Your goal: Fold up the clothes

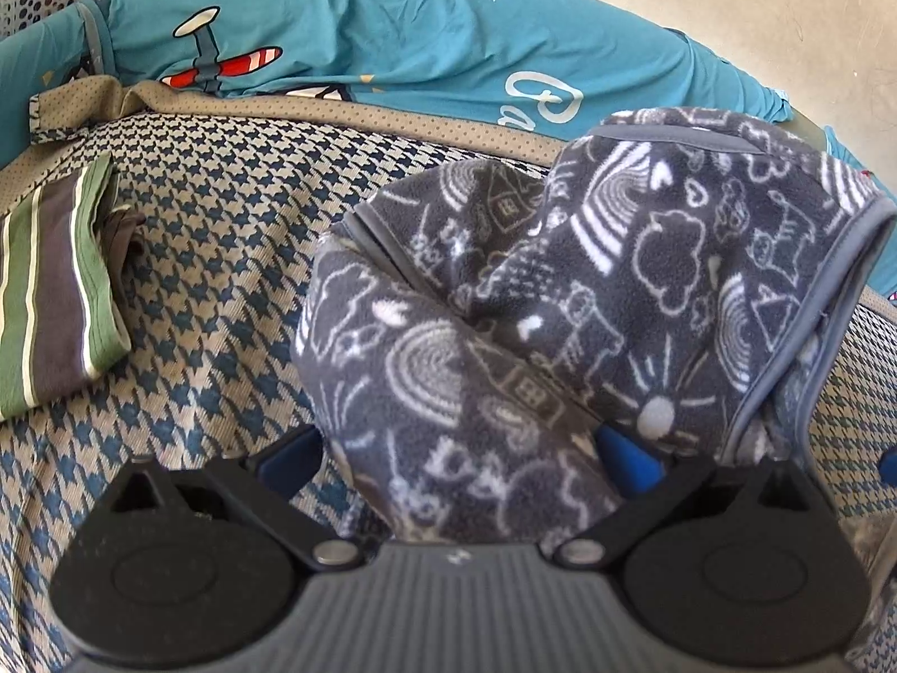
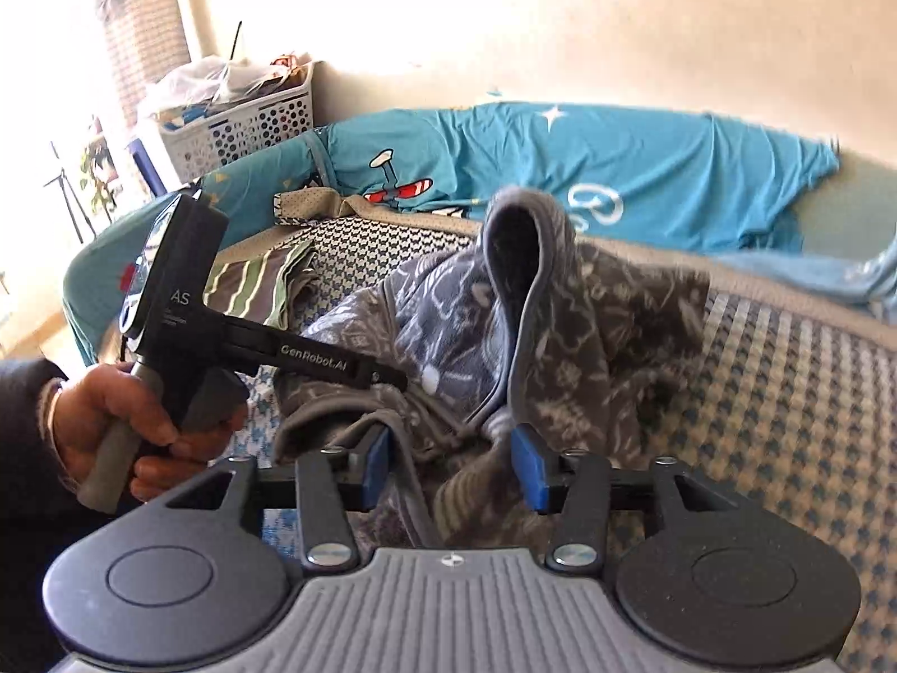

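— Bunching up in a heap on the houndstooth cover (image 1: 213, 258), that grey fleece garment (image 1: 538, 291) with the white doodle print of clouds, rainbows and houses: is either tool actually holding it?

— From the left wrist view, the left gripper (image 1: 476, 460) has fleece packed between its blue pads (image 1: 630, 457), and the cloth rises up and away from them. The pads stand fairly wide, so I cannot tell whether they pinch it or it merely drapes there.

— And the other side?

— The right gripper (image 2: 454, 468) has its fingers apart, blue pads (image 2: 530, 468) showing on both sides, with a fold of the fleece (image 2: 560, 325) lying in the gap. It does not look clamped. One piped edge of the garment stands up in a loop above the pile.

— Who is holding the left tool?

— A hand (image 2: 120, 420) in a dark sleeve grips its handle, seen in the right wrist view at the left edge.

— What lies around the fleece?

— A folded green and grey striped piece (image 1: 50, 291) sits apart to the left on the same cover. Behind runs a teal sheet (image 1: 392, 28) printed with a red-and-white plane and white script. A white perforated basket (image 2: 246, 123), stuffed full, stands against the wall beyond.
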`<state>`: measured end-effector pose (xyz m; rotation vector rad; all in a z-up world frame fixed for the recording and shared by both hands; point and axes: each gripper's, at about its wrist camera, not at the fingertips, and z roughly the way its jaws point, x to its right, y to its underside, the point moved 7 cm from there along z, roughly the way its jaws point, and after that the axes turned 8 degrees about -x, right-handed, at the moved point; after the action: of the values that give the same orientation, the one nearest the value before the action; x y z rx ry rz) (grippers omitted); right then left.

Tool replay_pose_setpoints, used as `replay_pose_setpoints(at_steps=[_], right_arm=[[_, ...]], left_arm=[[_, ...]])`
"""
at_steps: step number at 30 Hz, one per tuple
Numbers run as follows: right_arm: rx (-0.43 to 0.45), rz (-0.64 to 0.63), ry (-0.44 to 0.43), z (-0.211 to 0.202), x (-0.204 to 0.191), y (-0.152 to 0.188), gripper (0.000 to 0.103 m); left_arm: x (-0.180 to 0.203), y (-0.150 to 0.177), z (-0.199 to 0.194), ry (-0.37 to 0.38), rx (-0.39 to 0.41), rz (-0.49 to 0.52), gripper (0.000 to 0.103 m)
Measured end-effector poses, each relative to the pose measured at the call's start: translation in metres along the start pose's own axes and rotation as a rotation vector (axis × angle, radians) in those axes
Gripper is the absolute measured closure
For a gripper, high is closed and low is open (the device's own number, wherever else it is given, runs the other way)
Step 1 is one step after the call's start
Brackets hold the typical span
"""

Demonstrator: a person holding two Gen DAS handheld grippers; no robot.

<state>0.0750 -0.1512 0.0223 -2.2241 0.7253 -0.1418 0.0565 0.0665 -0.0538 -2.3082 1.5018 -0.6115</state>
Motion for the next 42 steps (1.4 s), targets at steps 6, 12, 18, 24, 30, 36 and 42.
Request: replay_pose_setpoints(at_steps=[6,12,18,24,30,36,42], right_arm=[[0.011,-0.038,0.019,-0.006,0.003,0.002,0.036],[0.032,0.019,-0.009,-0.012,0.014,0.005,0.032],[0.065,0.132,0.017,0.001,0.025,-0.008,0.031],[0.118,0.173,0.075,0.023,0.025,-0.030,0.031],[0.180,0.225,0.068,0.041,0.023,-0.051,0.031],[0.228,0.253,0.088,0.061,0.022,-0.064,0.031],[0.212,0.283,0.102,0.077,0.023,-0.060,0.038]], left_arm=[[-0.002,0.003,0.000,0.000,-0.007,0.006,0.000],[-0.005,0.005,0.000,-0.001,-0.013,0.012,0.000],[-0.005,0.009,0.000,-0.001,-0.022,-0.009,0.000],[-0.006,0.012,-0.001,-0.005,-0.029,-0.008,0.000],[-0.009,0.016,-0.001,0.004,-0.043,-0.022,0.000],[-0.008,0.017,-0.003,0.005,-0.048,-0.022,0.000],[-0.008,0.022,-0.010,0.022,-0.032,-0.041,0.000]])
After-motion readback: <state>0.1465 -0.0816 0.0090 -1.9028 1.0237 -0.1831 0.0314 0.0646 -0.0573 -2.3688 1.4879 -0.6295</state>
